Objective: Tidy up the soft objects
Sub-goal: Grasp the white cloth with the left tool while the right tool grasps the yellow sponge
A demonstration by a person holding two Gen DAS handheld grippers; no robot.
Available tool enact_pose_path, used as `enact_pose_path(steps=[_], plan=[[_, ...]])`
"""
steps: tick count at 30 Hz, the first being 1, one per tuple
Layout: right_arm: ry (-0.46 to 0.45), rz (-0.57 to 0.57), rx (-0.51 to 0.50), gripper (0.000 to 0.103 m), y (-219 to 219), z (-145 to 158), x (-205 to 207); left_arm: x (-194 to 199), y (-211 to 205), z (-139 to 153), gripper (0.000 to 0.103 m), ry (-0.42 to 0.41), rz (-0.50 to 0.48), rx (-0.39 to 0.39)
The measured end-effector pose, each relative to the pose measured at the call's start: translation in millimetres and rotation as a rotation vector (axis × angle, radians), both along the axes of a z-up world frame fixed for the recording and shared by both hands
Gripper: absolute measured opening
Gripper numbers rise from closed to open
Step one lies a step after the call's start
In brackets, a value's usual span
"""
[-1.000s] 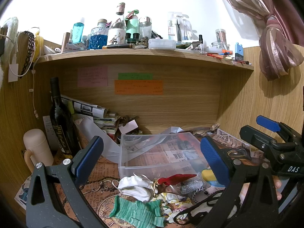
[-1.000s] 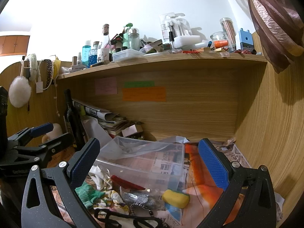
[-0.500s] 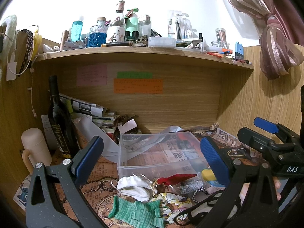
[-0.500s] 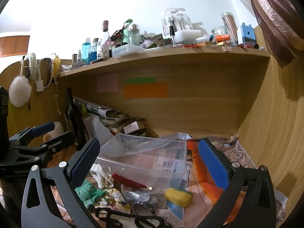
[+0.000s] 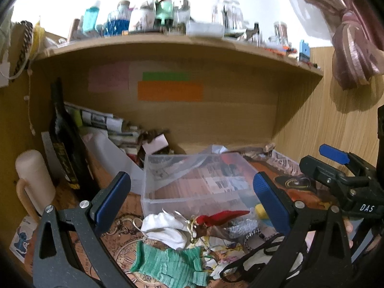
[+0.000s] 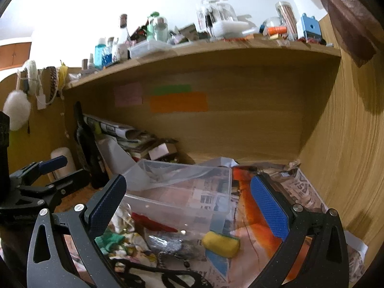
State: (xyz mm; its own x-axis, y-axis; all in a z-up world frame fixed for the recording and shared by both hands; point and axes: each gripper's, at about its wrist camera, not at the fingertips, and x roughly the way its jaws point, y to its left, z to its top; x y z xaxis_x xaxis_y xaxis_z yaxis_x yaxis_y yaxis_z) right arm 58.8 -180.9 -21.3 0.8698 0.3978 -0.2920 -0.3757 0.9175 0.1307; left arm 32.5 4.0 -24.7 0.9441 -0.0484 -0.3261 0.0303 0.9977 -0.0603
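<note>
Both claws, left claw and right claw, gape wide and empty; soft green cloth lies at 6 o'clock before the clear bin, where tangled chains risk snagging.

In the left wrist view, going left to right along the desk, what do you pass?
Cream mug → dark wine bottle → clear plastic box → yellow sponge → the other gripper, at the far right.
</note>
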Motion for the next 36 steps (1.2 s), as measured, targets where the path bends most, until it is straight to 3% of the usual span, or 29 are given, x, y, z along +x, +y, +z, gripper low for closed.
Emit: enact_pose_path(steps=[9,18,20,24,28,33,36], plan=[[0.130,-0.049,-0.062,0.103,-14.7,-37.8,30.4,33.7,18.6,-37.1,0.103,0.163,0.002,-0.033],[0.264,-0.077,-0.106,0.087,-29.5,-68.5,54.1,59.6,41.3,-74.0,0.103,0.307,0.007,-0.062],[0.295,-0.062,-0.109,0.084,-29.6,-74.2,58.4,65.7,44.2,-80.5,0.092,0.337,0.003,-0.070],[0.362,-0.012,-0.109,0.076,-26.7,-87.1,66.6,77.4,48.9,-92.6,0.085,0.391,-0.012,-0.105],[0.419,0.035,-0.114,0.067,-20.7,-99.9,73.4,82.2,49.6,-101.5,0.072,0.417,-0.029,-0.115],[0.480,0.067,-0.125,0.050,-16.1,-113.0,79.6,80.5,46.7,-101.8,0.059,0.409,-0.049,-0.113],[0.487,0.069,-0.128,0.047,-15.2,-116.7,77.0,80.0,45.0,-100.4,0.050,0.407,-0.048,-0.103]])
